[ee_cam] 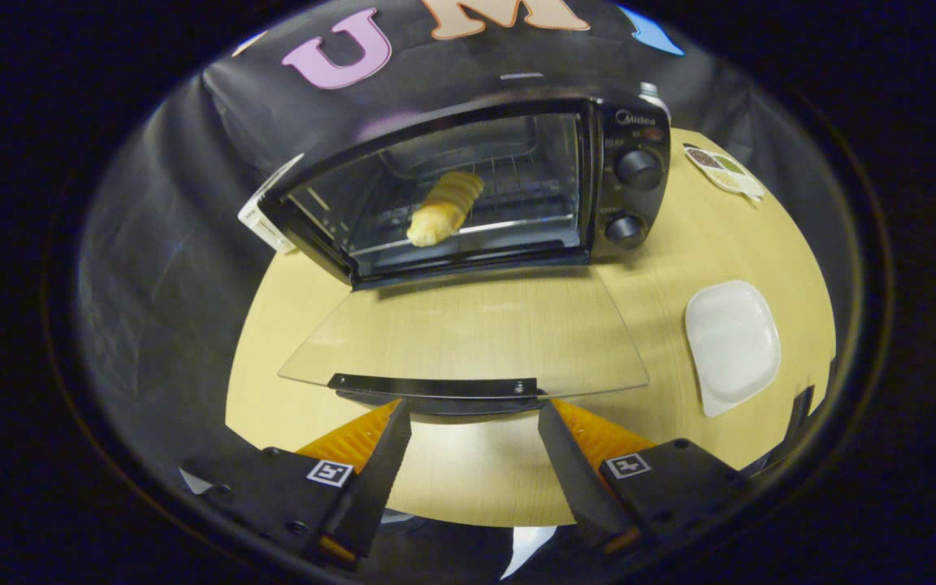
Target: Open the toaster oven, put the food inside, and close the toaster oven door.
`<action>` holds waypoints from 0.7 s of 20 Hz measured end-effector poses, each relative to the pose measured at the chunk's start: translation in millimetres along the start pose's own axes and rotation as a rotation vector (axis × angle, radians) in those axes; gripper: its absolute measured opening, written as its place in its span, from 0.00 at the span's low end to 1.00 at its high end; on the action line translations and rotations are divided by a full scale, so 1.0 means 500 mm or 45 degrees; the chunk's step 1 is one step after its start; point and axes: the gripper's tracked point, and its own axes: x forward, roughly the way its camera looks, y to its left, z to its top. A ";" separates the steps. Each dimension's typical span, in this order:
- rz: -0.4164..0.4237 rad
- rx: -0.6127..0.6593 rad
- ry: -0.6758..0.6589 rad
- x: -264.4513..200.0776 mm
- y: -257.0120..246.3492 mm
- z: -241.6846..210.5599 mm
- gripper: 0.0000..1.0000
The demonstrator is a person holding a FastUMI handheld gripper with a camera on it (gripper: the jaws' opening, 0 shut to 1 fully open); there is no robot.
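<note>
Resting on the rack inside the toaster oven [468, 187], the bread roll [444, 210] is seen through the open front. The glass door [468, 333] is folded down flat over the bench [679, 244]. The gripper [474, 410] is held apart, fingertips at the door handle [434, 386], nothing clamped. A white plate [732, 345] is seen beside the door.

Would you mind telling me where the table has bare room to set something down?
Bare wood lies between the white plate and the toaster oven, and behind the open glass door, between the open gripper fingers. The door itself crowds the middle.
</note>
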 end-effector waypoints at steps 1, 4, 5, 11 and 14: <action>0.007 0.007 -0.032 -0.009 0.006 0.022 0.97; 0.024 0.044 -0.121 -0.023 0.022 0.083 0.97; 0.030 0.051 -0.140 -0.025 0.025 0.103 0.97; 0.080 0.159 -0.215 -0.023 0.043 0.194 1.00; 0.065 0.166 -0.290 -0.017 0.044 0.266 1.00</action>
